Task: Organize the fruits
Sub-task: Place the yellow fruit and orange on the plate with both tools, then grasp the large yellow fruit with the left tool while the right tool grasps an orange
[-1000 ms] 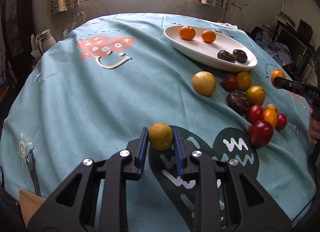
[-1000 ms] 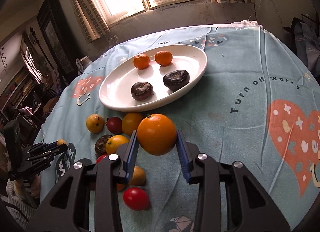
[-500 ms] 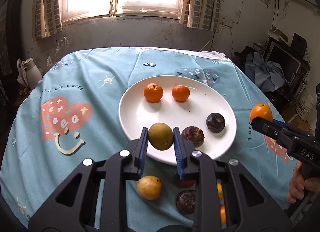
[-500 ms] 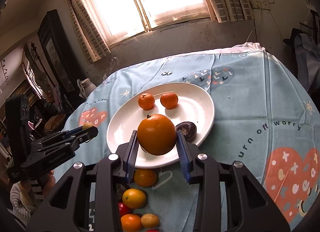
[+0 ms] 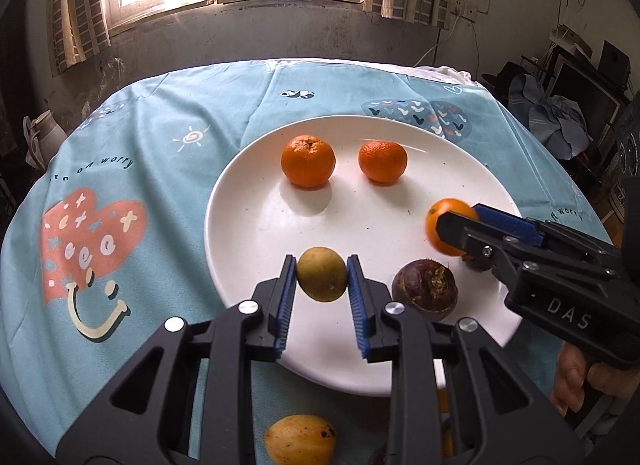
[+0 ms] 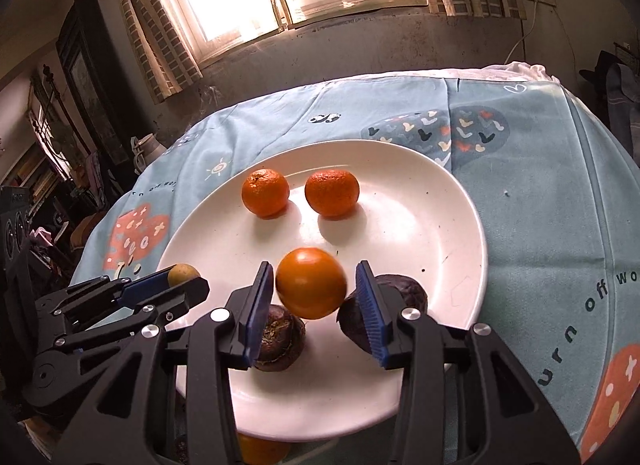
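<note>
Over the near part of the white plate (image 5: 256, 225), my left gripper (image 5: 321, 261) holds a yellow-green fruit (image 5: 322, 279). Its jaws are just starting to open and both pads still touch the fruit. My right gripper (image 6: 314, 265) is opening over the same plate (image 6: 440, 233). The large orange (image 6: 311, 283) between its jaws is blurred, with a gap to each pad. In the left wrist view, this orange (image 5: 448, 231) shows at the right gripper's tip. Two mandarins (image 5: 308, 161) (image 5: 383, 161) lie at the plate's far side. Two dark fruits (image 6: 280, 337) (image 6: 400, 293) lie near.
A yellow fruit (image 5: 300, 439) lies on the blue tablecloth (image 5: 160, 145) in front of the plate, and another orange fruit (image 6: 260, 449) peeks out under the plate's near rim. A person's hand (image 5: 576, 381) holds the right gripper. A pale jug (image 5: 40, 137) stands beyond the table's left edge.
Both grippers have carried their fruit from the loose pile to above the plate. The right jaws have widened and no longer touch the orange.
</note>
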